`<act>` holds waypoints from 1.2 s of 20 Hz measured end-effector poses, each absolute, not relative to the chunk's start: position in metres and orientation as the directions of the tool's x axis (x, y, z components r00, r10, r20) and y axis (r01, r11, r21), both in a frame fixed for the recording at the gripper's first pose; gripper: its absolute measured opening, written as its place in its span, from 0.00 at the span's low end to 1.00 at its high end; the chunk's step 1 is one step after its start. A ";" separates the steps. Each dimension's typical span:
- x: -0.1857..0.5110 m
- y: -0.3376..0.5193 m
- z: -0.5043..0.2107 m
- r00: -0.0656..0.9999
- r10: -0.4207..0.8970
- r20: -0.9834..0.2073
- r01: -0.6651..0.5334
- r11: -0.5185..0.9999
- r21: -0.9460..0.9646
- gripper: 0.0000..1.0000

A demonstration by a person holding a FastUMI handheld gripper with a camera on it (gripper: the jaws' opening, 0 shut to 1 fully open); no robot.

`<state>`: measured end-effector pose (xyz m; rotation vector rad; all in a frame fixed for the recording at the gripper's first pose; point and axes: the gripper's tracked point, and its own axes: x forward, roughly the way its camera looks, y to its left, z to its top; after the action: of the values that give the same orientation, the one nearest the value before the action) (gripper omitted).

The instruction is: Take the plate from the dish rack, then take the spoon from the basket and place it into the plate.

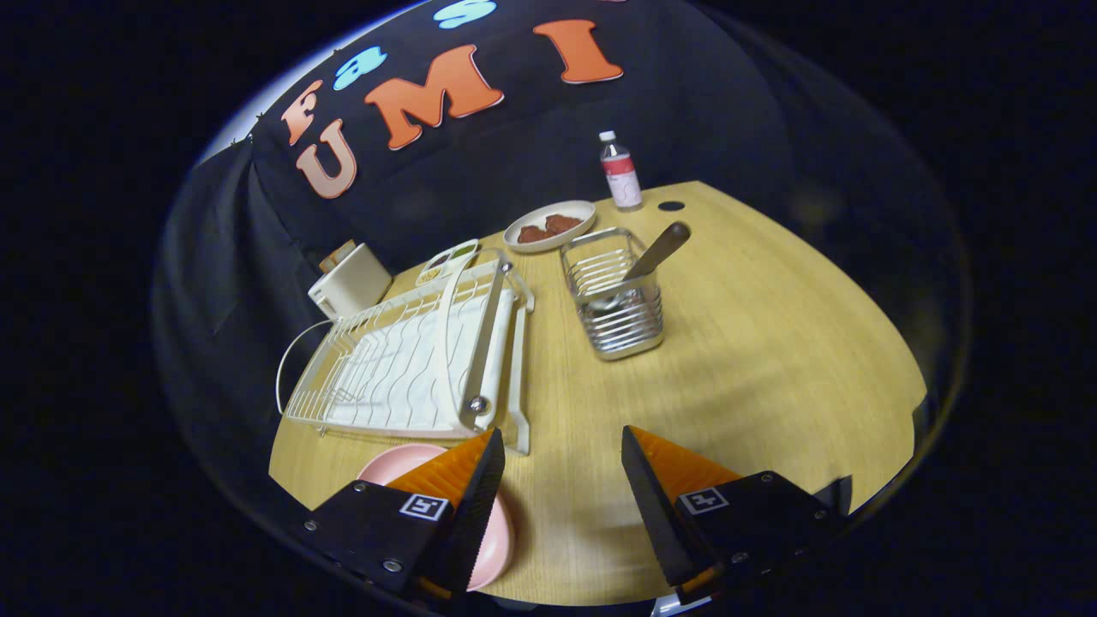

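Observation:
A pink plate [403, 464] lies flat on the wooden table [754, 360], partly hidden under my left finger [467, 480]. My gripper [561, 446] is open above the table, with bare wood between its fingers. The white dish rack [403, 364] stands just beyond the left finger and holds no dishes. A wire basket [617, 304] stands further ahead, slightly right of the rack. A spoon [656, 251] leans in it, its dark handle sticking out to the upper right.
A white plate of brown food [548, 225] sits behind the basket. A plastic bottle [620, 171] stands at the table's far edge beside a dark round hole [671, 206]. A white box [350, 281] and a small dish [447, 260] sit beyond the rack.

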<state>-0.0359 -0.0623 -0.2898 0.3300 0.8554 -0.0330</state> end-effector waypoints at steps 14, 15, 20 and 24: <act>0.060 -0.134 -0.282 0.822 -0.140 -0.552 0.261 0.954 0.148 0.51; 0.062 -0.133 -0.282 0.827 -0.130 -0.547 0.256 0.953 0.161 0.43; 0.063 -0.127 -0.291 0.811 -0.132 -0.569 0.282 0.941 0.185 0.23; 0.080 -0.115 -0.278 0.851 -0.094 -0.516 0.251 0.937 0.243 0.17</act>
<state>0.0796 -0.1147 -0.2782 0.3100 0.5234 -0.1842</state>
